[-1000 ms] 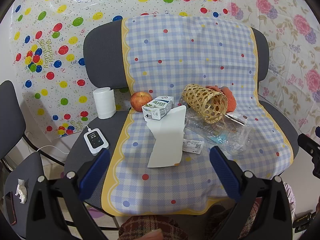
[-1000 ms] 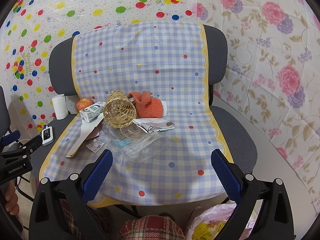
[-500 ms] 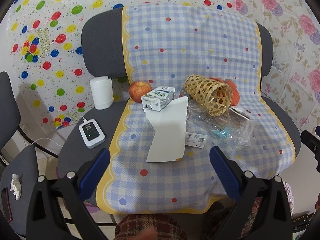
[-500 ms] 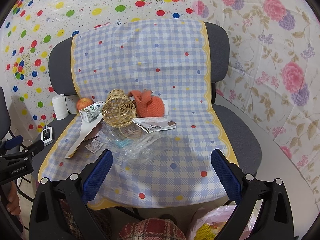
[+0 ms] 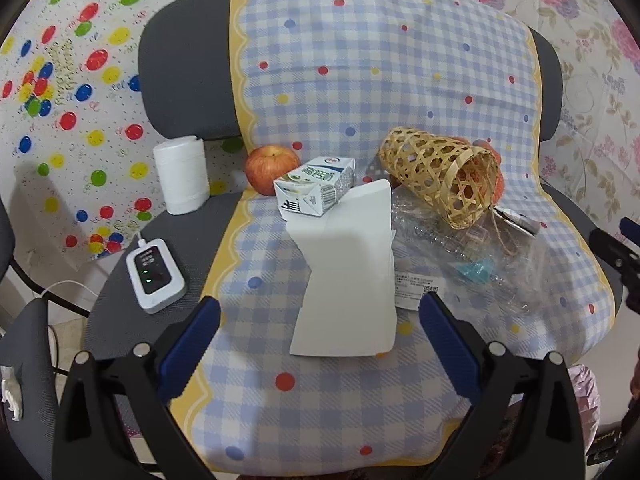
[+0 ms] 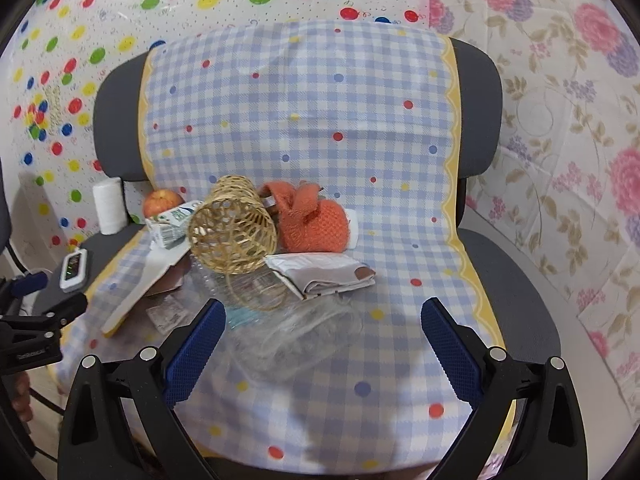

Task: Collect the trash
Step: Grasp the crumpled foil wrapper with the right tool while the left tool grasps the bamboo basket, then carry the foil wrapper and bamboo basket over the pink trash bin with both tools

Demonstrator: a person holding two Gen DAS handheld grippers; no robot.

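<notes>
On a checked cloth over a grey chair lie a flattened white carton (image 5: 348, 276), a small milk box (image 5: 314, 190), a crushed clear plastic bottle (image 5: 468, 256) and a small label packet (image 5: 412, 286). A folded wrapper (image 6: 320, 276) lies beside the bottle (image 6: 296, 320). My left gripper (image 5: 320, 344) is open and empty, just in front of the white carton. My right gripper (image 6: 320, 344) is open and empty, above the crushed bottle.
A woven bamboo basket (image 5: 440, 180) lies on its side with an orange knitted pouch (image 6: 312, 220) behind it. An apple (image 5: 270, 168), a white paper roll (image 5: 182, 176) and a small white device (image 5: 156, 276) with a cable sit at the left. A pink bag (image 5: 584, 384) hangs below the seat's right edge.
Both grippers have moved forward, closer to the seat and the items on it. Both stay open and empty.
</notes>
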